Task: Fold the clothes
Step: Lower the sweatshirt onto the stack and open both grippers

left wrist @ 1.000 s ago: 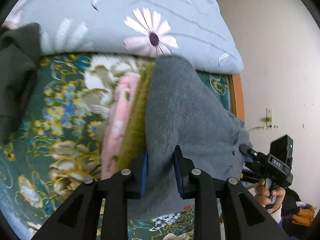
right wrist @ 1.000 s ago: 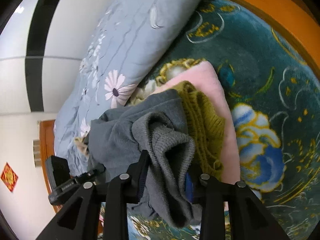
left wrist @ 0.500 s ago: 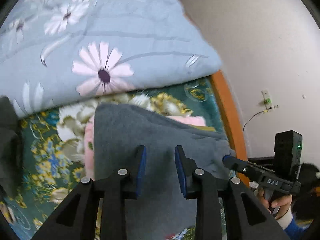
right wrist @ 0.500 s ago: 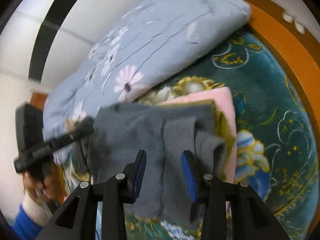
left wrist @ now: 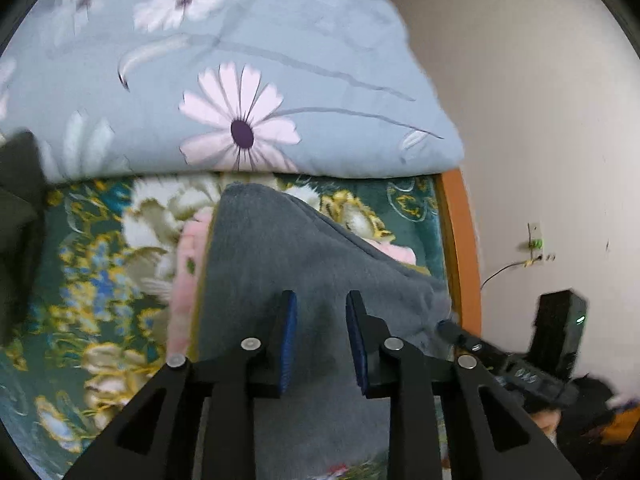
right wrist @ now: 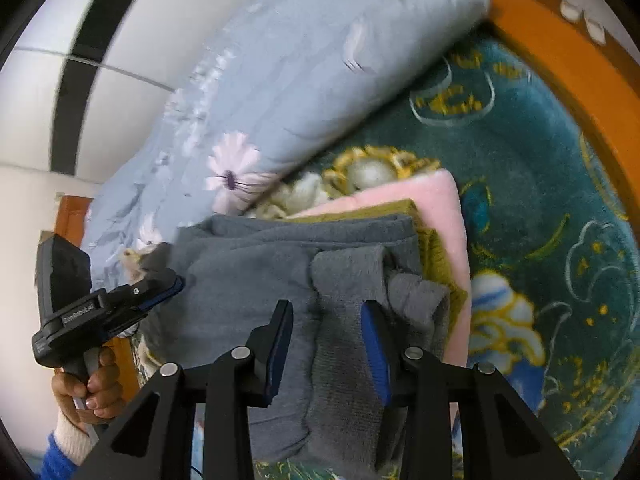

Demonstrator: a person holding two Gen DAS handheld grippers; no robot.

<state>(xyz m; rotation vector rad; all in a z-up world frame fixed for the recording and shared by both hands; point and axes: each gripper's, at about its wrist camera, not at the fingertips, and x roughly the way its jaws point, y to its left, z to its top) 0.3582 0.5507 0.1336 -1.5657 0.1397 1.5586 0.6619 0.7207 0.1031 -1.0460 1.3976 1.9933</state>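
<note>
A grey fleece garment [left wrist: 288, 256] lies folded on top of an olive knit [right wrist: 436, 252] and a pink garment [right wrist: 424, 196], stacked on the green floral bedspread [right wrist: 520, 168]. My left gripper [left wrist: 321, 304] is open just above the grey garment's near part, holding nothing. My right gripper [right wrist: 326, 312] is open over the grey garment [right wrist: 256, 264], with a loose rumpled flap [right wrist: 416, 296] near its right finger. The left gripper also shows in the right wrist view [right wrist: 168, 284], at the garment's left edge.
A light blue quilt with daisy print [left wrist: 224, 80] lies rolled behind the stack. An orange wooden bed frame [left wrist: 460, 248] runs along the right edge by a white wall. A dark garment [left wrist: 16, 208] sits at the left.
Both grippers have let go of the grey garment, laid flatter on the stack. The right jaws have opened wider and both grippers have drawn back a little.
</note>
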